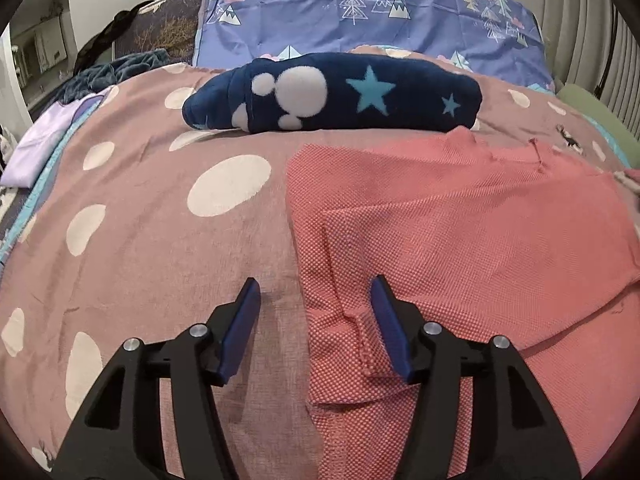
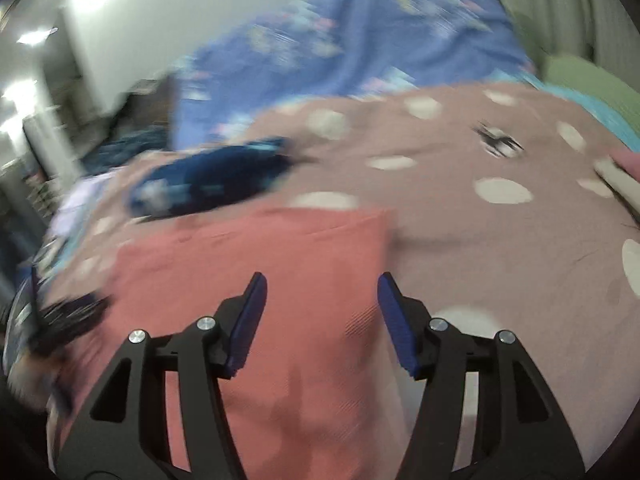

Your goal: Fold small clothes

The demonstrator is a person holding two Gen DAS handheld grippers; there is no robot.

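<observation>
A coral-pink knit garment (image 1: 460, 240) lies flat on the dotted bedspread (image 1: 160, 220), with a sleeve folded in along its left edge. My left gripper (image 1: 314, 292) is open and empty, its fingers straddling the garment's left edge just above the cloth. In the right wrist view, which is motion-blurred, the same pink garment (image 2: 280, 280) lies below my right gripper (image 2: 322, 288), which is open and empty above the garment's right edge.
A folded navy fleece piece with stars and white dots (image 1: 332, 96) lies behind the pink garment. A blue tree-print pillow (image 1: 360, 12) is at the head. Lilac cloth (image 1: 44, 144) and dark teal cloth (image 1: 116, 68) lie at the left. A green cushion (image 2: 588, 80) is at the right.
</observation>
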